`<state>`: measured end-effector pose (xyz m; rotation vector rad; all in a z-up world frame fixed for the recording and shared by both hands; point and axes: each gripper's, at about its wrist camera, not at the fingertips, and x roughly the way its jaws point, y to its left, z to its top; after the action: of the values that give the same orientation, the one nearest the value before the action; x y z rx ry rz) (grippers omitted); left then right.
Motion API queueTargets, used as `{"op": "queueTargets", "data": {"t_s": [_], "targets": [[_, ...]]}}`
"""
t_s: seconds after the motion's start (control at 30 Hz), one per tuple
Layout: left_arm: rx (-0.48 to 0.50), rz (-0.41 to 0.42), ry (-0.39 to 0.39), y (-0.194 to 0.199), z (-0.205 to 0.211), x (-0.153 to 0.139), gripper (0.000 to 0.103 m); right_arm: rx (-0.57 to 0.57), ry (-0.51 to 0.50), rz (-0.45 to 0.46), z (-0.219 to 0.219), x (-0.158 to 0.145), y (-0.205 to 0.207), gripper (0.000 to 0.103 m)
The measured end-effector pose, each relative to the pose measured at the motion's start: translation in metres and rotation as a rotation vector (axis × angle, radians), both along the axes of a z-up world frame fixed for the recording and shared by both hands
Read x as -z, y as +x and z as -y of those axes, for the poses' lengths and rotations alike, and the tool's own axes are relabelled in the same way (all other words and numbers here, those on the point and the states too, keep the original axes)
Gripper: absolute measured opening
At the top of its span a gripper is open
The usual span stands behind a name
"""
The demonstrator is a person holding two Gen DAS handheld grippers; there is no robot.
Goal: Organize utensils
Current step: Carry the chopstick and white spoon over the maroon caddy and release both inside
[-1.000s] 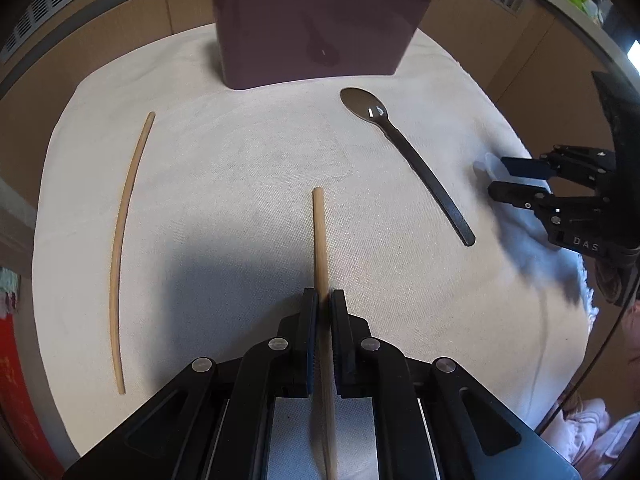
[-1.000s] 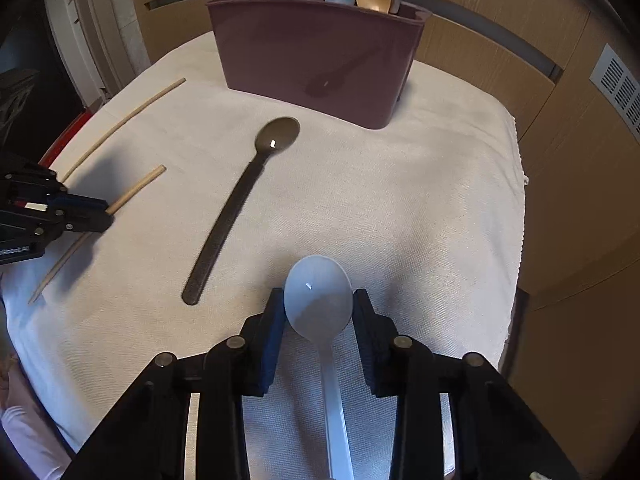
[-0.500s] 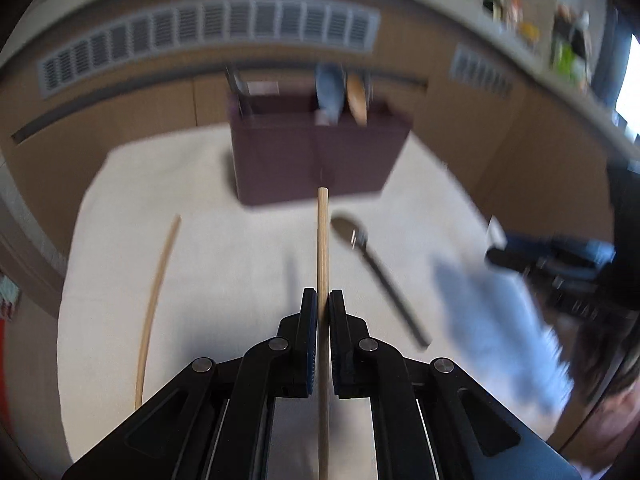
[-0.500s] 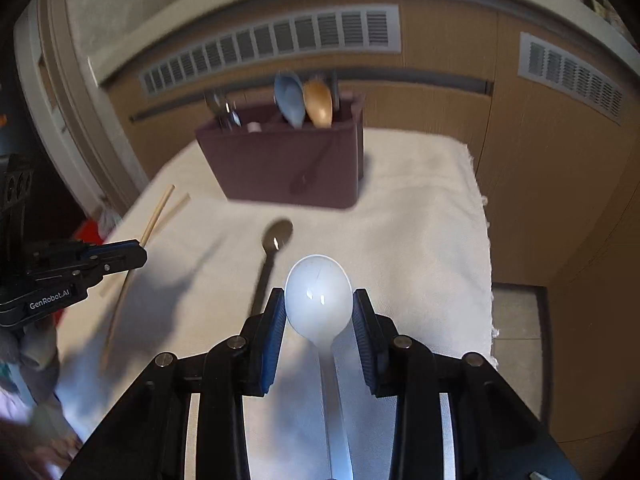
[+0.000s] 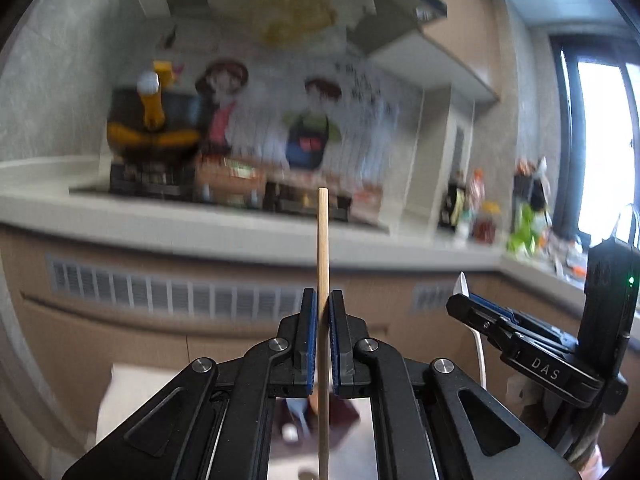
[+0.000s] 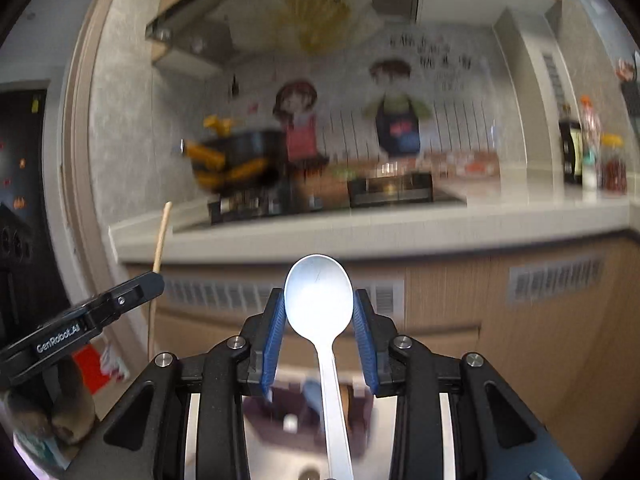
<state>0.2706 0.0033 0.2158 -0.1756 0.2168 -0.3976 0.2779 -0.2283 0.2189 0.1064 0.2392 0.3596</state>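
two grippers show in each view, both held up facing a kitchen wall. in the left wrist view, the left gripper (image 5: 323, 304) is clamped narrow on a wooden chopstick (image 5: 322, 240), whose long axis runs straight ahead along the fingers, its blunt tip well past them. only here is the right gripper (image 5: 460, 300) seen from the side, off to the right, with a thin white edge of the spoon (image 5: 463, 283) poking past its tip. in the right wrist view, the right gripper (image 6: 319, 306) holds the white plastic spoon (image 6: 319, 294) by the sides of its bowl, bowl forward, handle running back between the fingers. only here does the left gripper (image 6: 154, 280) appear side-on at the left, the chopstick (image 6: 162, 236) rising past its tip. a blurred purple utensil holder (image 6: 264, 412) shows below between the fingers.
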Motion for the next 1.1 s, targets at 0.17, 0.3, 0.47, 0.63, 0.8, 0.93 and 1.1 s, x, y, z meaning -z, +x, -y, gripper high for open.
{"op": "queueTargets", "data": {"t_s": [0.17, 0.3, 0.47, 0.63, 0.8, 0.93, 1.1], "targets": [[-0.059, 0.056, -0.020, 0.034, -0.004, -0.005, 0.006, -0.011, 0.035, -0.030, -0.013, 0.006, 0.038, 0.031], [-0.088, 0.049, -0.014, 0.068, -0.003, 0.011, 0.006, -0.031, 0.024, -0.064, -0.022, 0.029, 0.065, 0.031], [-0.096, -0.043, -0.027, 0.110, -0.004, 0.055, 0.006, -0.067, 0.051, -0.142, -0.026, 0.064, 0.094, 0.031], [-0.097, -0.132, 0.008, 0.135, 0.004, 0.096, 0.006, -0.088, 0.030, -0.206, -0.034, 0.102, 0.118, 0.031], [-0.082, -0.203, 0.035, 0.148, 0.007, 0.127, 0.006, -0.088, 0.010, -0.258, -0.039, 0.130, 0.133, 0.031], [-0.063, -0.256, 0.067, 0.149, 0.011, 0.145, 0.006, -0.093, -0.016, -0.310, -0.042, 0.151, 0.138, 0.031], [-0.059, -0.326, 0.113, 0.139, 0.016, 0.172, 0.006, -0.080, -0.062, -0.352, -0.046, 0.177, 0.134, 0.031]]}}
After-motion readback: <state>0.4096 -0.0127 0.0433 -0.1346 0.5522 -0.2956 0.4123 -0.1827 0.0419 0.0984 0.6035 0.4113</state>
